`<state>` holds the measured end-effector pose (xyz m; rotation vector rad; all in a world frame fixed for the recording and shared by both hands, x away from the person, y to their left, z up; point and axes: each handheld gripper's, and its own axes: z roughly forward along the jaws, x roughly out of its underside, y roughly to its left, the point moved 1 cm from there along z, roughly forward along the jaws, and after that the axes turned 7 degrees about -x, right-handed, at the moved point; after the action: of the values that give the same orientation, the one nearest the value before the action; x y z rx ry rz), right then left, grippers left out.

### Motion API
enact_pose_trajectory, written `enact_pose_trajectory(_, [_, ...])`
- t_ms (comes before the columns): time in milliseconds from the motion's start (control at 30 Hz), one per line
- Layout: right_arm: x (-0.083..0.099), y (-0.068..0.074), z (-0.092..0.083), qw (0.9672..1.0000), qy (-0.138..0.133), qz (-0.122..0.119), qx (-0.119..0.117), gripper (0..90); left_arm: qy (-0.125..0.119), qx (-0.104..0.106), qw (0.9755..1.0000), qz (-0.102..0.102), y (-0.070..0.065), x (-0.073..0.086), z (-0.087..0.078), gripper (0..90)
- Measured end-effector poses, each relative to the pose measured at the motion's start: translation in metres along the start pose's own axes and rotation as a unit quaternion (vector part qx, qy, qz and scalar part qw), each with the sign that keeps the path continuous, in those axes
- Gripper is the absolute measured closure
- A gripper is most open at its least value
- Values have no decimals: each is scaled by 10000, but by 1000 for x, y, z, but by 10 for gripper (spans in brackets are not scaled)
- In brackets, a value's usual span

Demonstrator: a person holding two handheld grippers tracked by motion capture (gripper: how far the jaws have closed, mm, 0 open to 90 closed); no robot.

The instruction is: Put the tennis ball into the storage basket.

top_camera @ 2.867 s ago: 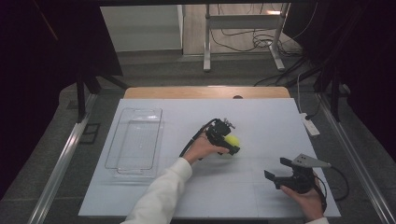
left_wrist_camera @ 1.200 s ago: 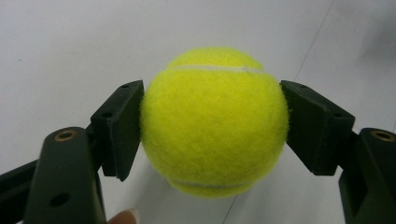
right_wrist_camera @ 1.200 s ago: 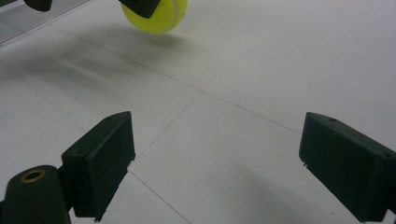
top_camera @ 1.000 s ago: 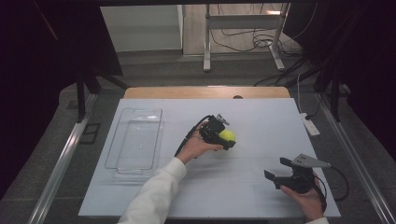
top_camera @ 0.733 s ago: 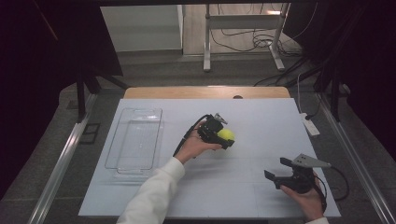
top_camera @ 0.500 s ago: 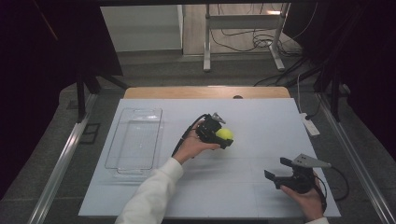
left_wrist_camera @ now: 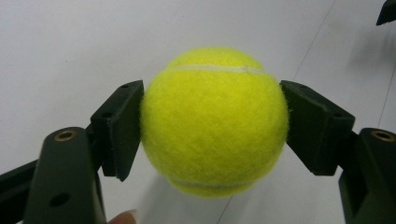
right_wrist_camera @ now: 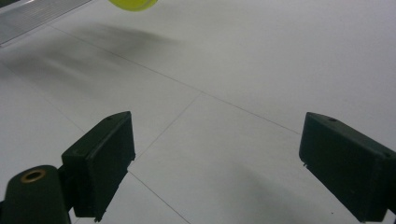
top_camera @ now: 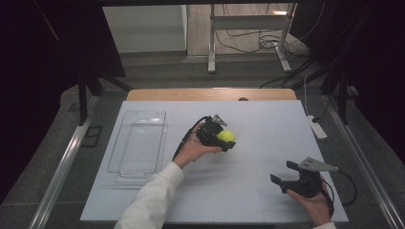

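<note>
Tennis ball squeezed between the left gripper's 2 pads, off the table; right gripper wide, empty.

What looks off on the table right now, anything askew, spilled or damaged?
Nothing stands out. The left gripper holds the tennis ball squarely, the clear tray lies flat and empty at the left, and the right gripper is open over bare table.
</note>
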<state>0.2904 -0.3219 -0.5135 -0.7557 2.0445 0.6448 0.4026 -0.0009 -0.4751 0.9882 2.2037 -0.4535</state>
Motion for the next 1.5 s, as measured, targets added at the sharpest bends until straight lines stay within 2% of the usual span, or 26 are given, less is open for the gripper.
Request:
enact_pose_trajectory(400, [0, 0, 0, 10000, -8, -2, 8, 107, -161, -21, 9998, 68, -1, 0, -12, 269])
enact_pose_trajectory(1100, [0, 0, 0, 10000, -15, -4, 0, 107, -512, -115, 9986, 71, -4, -1, -29, 269])
enact_pose_trajectory(1500, [0, 0, 0, 10000, -33, 3, 3, 106, -626, -116, 9979, 100, -5, -2, -39, 269])
